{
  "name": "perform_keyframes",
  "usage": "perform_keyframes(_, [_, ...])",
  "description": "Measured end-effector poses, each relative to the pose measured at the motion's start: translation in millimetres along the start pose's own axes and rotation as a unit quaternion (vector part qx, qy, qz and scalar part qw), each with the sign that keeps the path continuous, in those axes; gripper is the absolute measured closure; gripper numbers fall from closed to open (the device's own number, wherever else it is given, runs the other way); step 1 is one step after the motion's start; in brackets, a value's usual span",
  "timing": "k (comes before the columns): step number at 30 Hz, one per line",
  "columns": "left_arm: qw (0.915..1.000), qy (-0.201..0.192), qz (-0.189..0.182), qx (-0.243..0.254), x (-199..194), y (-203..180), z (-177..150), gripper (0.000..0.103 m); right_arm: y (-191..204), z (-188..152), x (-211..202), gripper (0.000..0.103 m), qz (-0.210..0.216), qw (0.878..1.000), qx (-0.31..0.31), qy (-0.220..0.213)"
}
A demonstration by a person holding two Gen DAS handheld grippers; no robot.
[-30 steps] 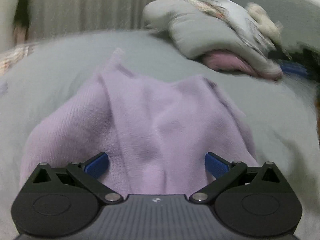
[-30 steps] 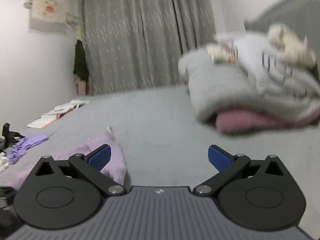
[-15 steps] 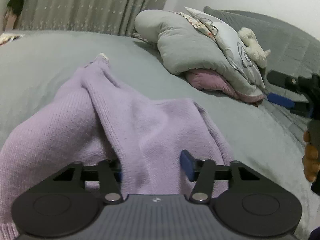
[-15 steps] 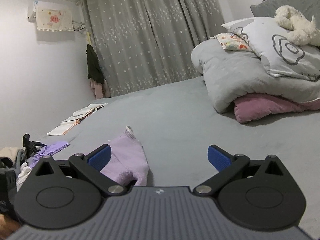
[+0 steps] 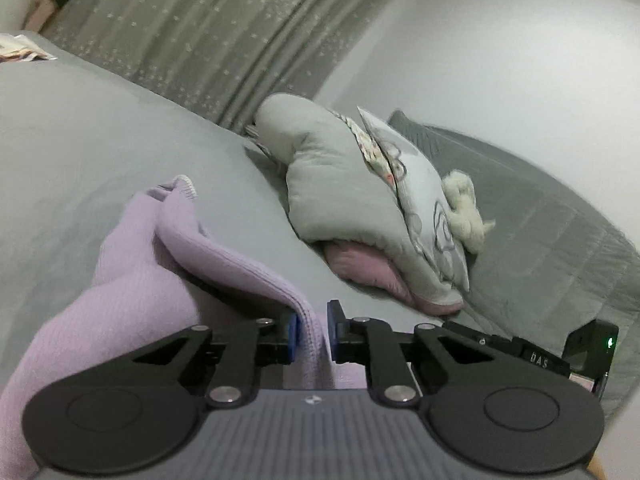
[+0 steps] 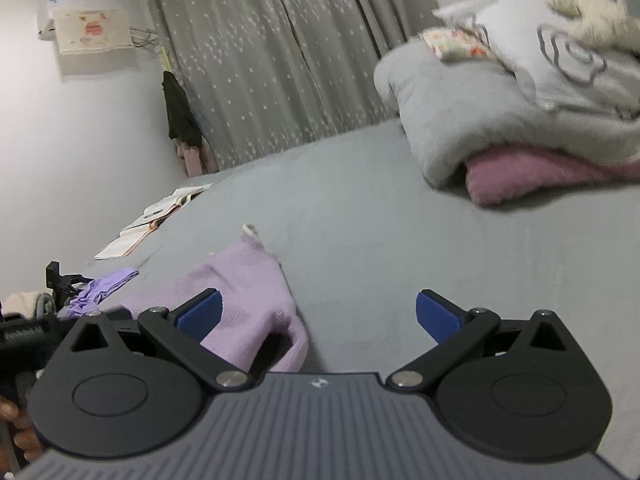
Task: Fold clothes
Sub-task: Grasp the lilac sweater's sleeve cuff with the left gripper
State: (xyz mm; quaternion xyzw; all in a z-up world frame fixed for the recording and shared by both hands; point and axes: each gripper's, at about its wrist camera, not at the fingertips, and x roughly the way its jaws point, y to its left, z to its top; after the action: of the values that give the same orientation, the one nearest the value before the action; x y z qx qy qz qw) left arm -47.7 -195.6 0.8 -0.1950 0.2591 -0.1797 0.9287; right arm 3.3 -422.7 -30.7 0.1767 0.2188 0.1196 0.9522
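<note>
A lilac knitted sweater [image 5: 132, 280] lies crumpled on the grey bed [image 5: 80, 128], one sleeve cuff pointing away. My left gripper [image 5: 312, 334] is shut on a ribbed edge of the sweater, which rises in a fold between the blue pads. In the right wrist view the same sweater [image 6: 248, 280] lies low and left of centre. My right gripper [image 6: 318, 312] stands open above the bed, its left finger over the sweater, nothing between the fingers.
A folded grey duvet [image 5: 332, 184] over a pink pillow [image 5: 360, 268], a patterned pillow and a plush toy [image 5: 464, 208] lie at the bed's head. An open book [image 6: 156, 216], another purple garment [image 6: 100, 288] and a curtain [image 6: 280, 60] are on the far side.
My left gripper went from open over the sweater to shut on its edge, lifting a fold. The right gripper stayed open and drifted closer to the sweater.
</note>
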Motion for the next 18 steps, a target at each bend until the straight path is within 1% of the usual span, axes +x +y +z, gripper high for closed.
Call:
perform_keyframes(1, [0.9996,0.026,0.008,0.003,7.7,3.7,-7.0,0.089,0.0,-0.8,0.2,0.0,0.0,1.0,0.004,0.001])
perform_keyframes(2, [0.9984,0.055,0.006,-0.013,14.6,10.1,-14.1,0.087,0.1,-1.5,0.4,0.0,0.0,1.0,0.007,0.002])
perform_keyframes(3, [0.9971,0.072,0.013,-0.02,15.5,18.9,-12.5,0.072,0.1,-2.3,0.6,0.0,0.0,1.0,0.011,0.004])
perform_keyframes(4, [0.9955,0.089,0.02,-0.026,16.2,27.8,-10.4,0.042,0.1,-3.0,0.8,0.0,0.0,1.0,0.014,0.005])
perform_keyframes(5, [0.995,0.093,0.029,-0.023,17.2,32.1,-15.2,0.033,0.2,-3.8,0.9,0.0,-0.001,1.0,0.018,0.006])
perform_keyframes(6, [0.9959,0.081,0.04,-0.003,20.4,27.8,-17.3,0.027,0.2,-4.5,1.1,0.0,-0.001,1.0,0.022,0.007])
perform_keyframes(7, [0.9962,0.068,0.051,0.018,23.6,23.2,-19.2,0.024,0.4,-5.3,1.3,0.0,-0.001,1.0,0.024,0.009])
perform_keyframes(8, [0.9958,0.062,0.06,0.029,25.0,20.1,-21.5,0.024,1.0,-5.9,1.6,0.0,-0.001,1.0,0.021,0.01])
perform_keyframes(9, [0.9935,0.059,0.08,0.055,31.9,11.3,-24.0,0.031,-0.4,-6.5,2.7,0.0,0.0,1.0,0.019,0.011])
perform_keyframes(10, [0.9924,0.063,0.083,0.065,39.7,7.5,-23.2,0.062,-0.7,-5.7,3.0,0.0,0.001,1.0,0.018,0.011])
perform_keyframes(11, [0.9913,0.068,0.085,0.073,47.5,4.1,-22.2,0.084,-1.3,-5.4,2.1,0.0,0.001,1.0,0.018,0.01])
perform_keyframes(12, [0.9901,0.072,0.087,0.082,55.3,0.6,-21.2,0.098,-1.9,-5.1,1.3,0.0,0.0,1.0,0.019,0.009])
perform_keyframes(16, [0.9944,0.073,0.064,0.04,71.1,6.8,-8.7,0.099,-4.3,-3.8,-2.1,0.0,-0.001,1.0,0.022,0.004])
perform_keyframes(18, [0.9959,0.069,0.05,0.031,66.4,10.0,-6.7,0.099,-6.1,-3.2,-4.5,0.0,-0.003,1.0,0.026,0.001])
